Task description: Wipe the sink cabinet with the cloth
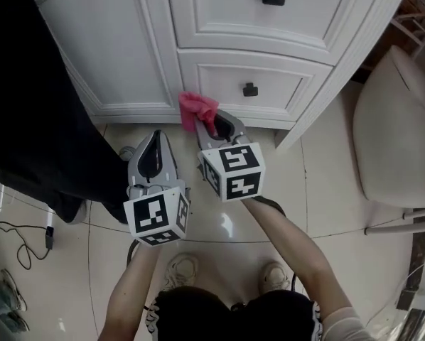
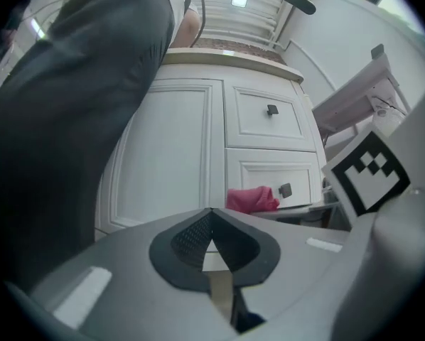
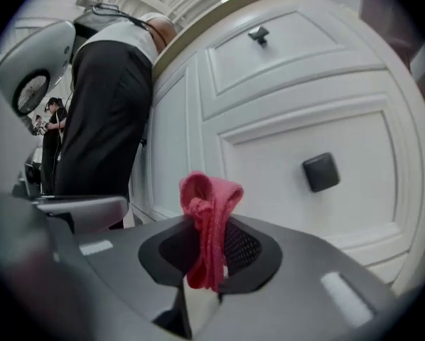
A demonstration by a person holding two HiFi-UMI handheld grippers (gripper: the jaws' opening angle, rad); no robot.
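Forearms (image 1: 283, 240) reach forward from the bottom of the head view, each holding a hand-held gripper over the pale tiled floor (image 1: 326, 183). The right hand-held gripper (image 1: 214, 124) has its jaws clamped on a pink cloth (image 1: 197, 109), which bunches up past the tips. The cloth sits at the lower left corner of the bottom drawer (image 1: 276, 84) of the white sink cabinet (image 1: 120, 55), left of that drawer's dark square knob (image 1: 250, 89). I cannot tell whether it actually presses on the wood. In the right gripper view the cloth (image 3: 209, 222) stands folded between the jaws, with the drawer front just behind it.

The left hand-held gripper (image 1: 154, 135) hangs lower and to the left, apart from the cabinet. Its jaws are closed together on nothing (image 2: 211, 213). A person in dark trousers (image 1: 35, 84) stands just left of the cabinet door.
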